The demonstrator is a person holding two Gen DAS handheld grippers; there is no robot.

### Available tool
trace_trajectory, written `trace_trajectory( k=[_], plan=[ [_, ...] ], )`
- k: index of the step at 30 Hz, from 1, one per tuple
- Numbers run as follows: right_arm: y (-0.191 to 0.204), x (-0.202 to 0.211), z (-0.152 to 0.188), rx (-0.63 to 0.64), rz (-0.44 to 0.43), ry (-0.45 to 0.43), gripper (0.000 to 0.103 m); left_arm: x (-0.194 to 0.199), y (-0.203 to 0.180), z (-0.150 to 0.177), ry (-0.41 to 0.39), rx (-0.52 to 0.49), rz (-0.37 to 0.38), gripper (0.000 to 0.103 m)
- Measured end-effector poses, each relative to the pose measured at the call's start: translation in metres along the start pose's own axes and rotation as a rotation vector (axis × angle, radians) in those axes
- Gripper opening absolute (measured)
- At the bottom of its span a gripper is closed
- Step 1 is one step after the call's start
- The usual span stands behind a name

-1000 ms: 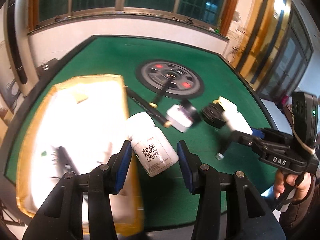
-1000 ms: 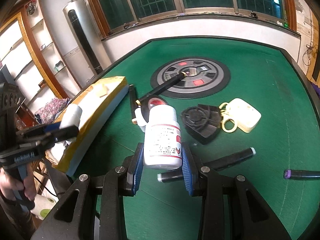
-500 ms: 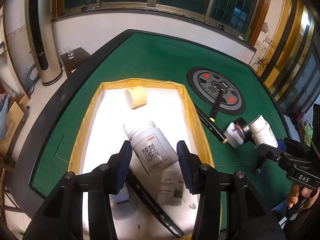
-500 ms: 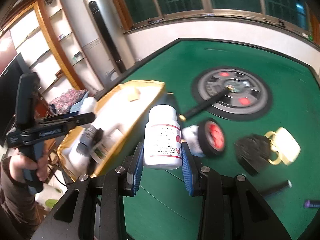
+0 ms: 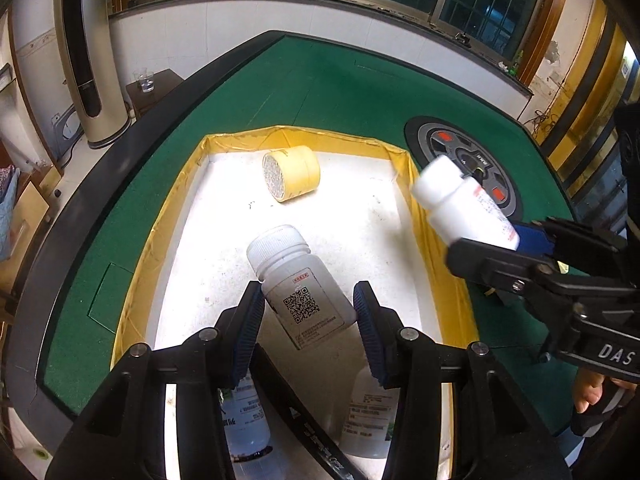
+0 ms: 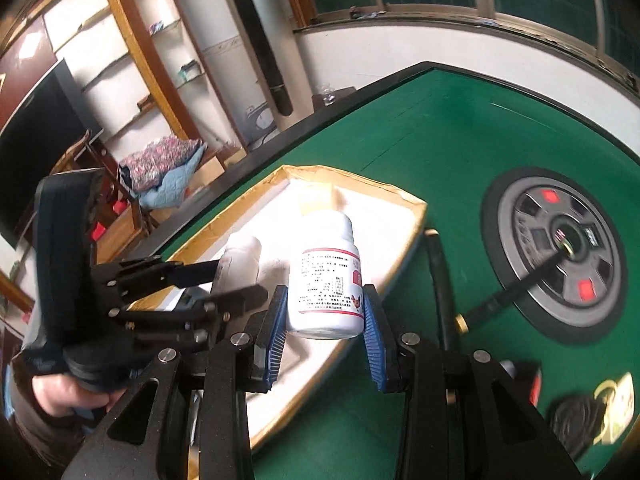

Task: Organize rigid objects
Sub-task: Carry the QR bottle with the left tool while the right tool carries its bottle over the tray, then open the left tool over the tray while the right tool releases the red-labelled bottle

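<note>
A: What's around the tray?

B: The yellow-taped tray (image 5: 404, 168) sits on a green felt table (image 5: 328, 92). Inside it lie a roll of yellow tape (image 5: 291, 174) on its side, two more bottles (image 5: 368, 416) near the camera and a black strip (image 5: 304, 412). To the right of the tray on the felt is a grey round disc (image 5: 452, 148) with red marks; in the right wrist view a black rod (image 6: 508, 292) reaches onto it.

A: And the bottles being carried?

B: The left gripper (image 5: 308, 320) clamps a translucent white bottle (image 5: 300, 276) with a QR label, tilted, over the tray's white floor. The right gripper (image 6: 325, 324) is closed on a white bottle (image 6: 328, 276) with a red-and-white label, upright between its blue pads, over the tray's right rim.

A: Anything blocking?

B: The two grippers are close together; each shows in the other's view.
</note>
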State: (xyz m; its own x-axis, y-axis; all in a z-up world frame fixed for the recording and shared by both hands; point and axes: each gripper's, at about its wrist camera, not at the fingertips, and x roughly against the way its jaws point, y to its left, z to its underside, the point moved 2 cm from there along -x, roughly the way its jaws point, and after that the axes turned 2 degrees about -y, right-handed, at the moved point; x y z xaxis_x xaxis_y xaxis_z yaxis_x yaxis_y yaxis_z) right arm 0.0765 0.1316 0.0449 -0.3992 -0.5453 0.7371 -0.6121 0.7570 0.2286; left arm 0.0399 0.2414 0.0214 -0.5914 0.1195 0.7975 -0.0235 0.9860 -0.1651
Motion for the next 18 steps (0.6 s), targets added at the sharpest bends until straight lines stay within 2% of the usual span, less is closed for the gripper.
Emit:
trace_trajectory(
  k=[11,18],
  plan=[
    [0.006,-0.044,-0.014,0.115,0.079,0.082,0.032,-0.015,0.006,-0.002,0.054,0.02,-0.05,0.045],
    [0.005,-0.053,-0.012,0.161,0.122,0.089,0.032,-0.022,0.011,-0.002,0.089,0.04,-0.061,0.045]
  ],
)
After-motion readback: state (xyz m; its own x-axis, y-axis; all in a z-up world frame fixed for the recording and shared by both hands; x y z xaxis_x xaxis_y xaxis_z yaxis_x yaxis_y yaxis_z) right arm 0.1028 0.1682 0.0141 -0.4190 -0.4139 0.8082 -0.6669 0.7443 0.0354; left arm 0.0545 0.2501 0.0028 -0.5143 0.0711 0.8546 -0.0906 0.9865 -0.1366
